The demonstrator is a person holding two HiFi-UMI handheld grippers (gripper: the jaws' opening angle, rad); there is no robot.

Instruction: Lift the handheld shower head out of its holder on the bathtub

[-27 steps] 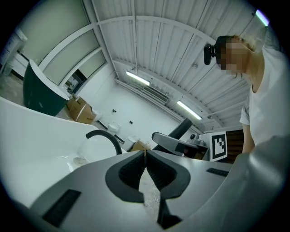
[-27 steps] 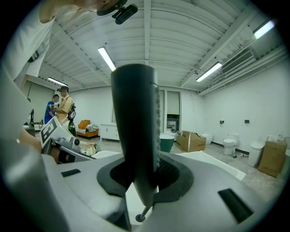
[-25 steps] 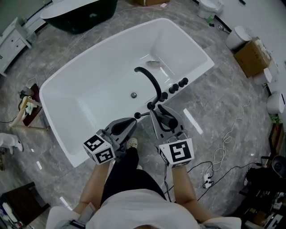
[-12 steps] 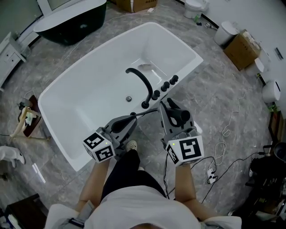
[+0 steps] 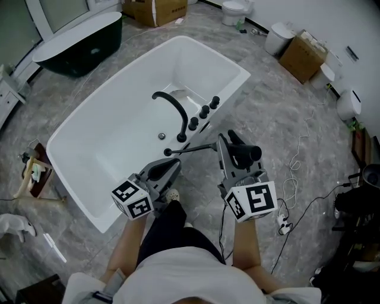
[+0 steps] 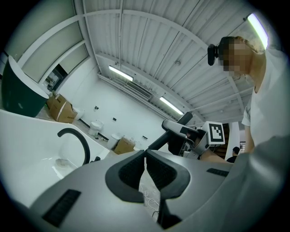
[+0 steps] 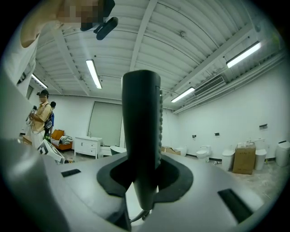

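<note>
Right tongs (image 7: 142, 174) are clenched on the shower head (image 5: 191, 148), which hangs above the bathtub (image 5: 74, 184) rim, so the lift looks done. Left tongs (image 6: 145, 168) are pressed together on nothing. Next comes a steady hold.

A grey marbled stone floor (image 5: 279, 113) spreads across the room. A dark green freestanding tub (image 5: 77, 44) stands at the far left, with a brown cardboard box (image 5: 155, 10) and a white toilet (image 5: 236, 9) near the plain white wall (image 7: 226, 113). A second cardboard box (image 5: 303, 56) sits at the right, and a thin white cable (image 5: 295, 178) loops over the floor. Long tube lights (image 7: 94, 74) shine from the ribbed white ceiling (image 6: 149, 50). A white drawer cabinet (image 7: 88, 146) stands against the far wall.
</note>
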